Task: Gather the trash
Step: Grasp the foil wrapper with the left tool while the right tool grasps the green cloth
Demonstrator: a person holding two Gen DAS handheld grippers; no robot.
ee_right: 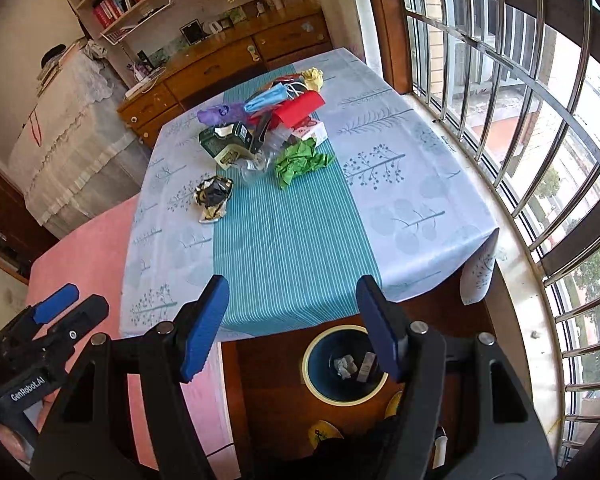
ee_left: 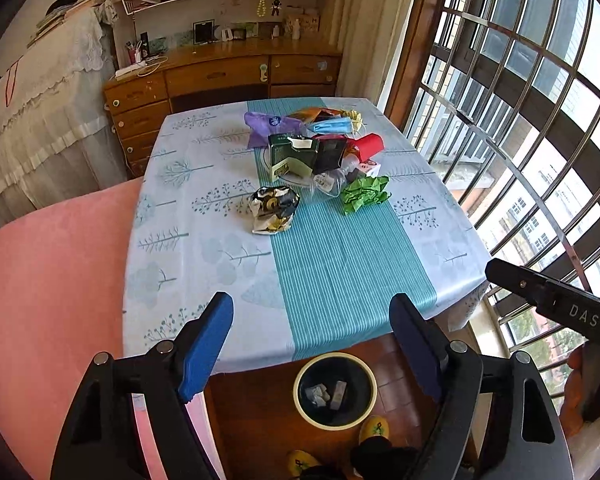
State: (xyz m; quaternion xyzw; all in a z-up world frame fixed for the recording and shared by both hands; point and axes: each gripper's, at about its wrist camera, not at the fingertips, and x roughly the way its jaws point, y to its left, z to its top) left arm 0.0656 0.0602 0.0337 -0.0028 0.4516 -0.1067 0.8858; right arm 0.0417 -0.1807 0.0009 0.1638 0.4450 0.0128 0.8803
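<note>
Both the left gripper (ee_left: 312,344) and right gripper (ee_right: 292,328) gape wide and empty. A few scraps lie in the bin (ee_left: 300,400). Most trash (ee_left: 320,152) is still heaped toward the tablecloth's (ee_left: 340,264) far edge.

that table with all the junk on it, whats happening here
A person holds a two-finger gripper in each hand above the near edge of the table, clearing trash. The left gripper and right gripper are both open and empty. A pile of litter, including a crumpled wrapper, green paper and a red cup, sits on the tablecloth. The bin on the floor below already holds a few scraps.
</note>
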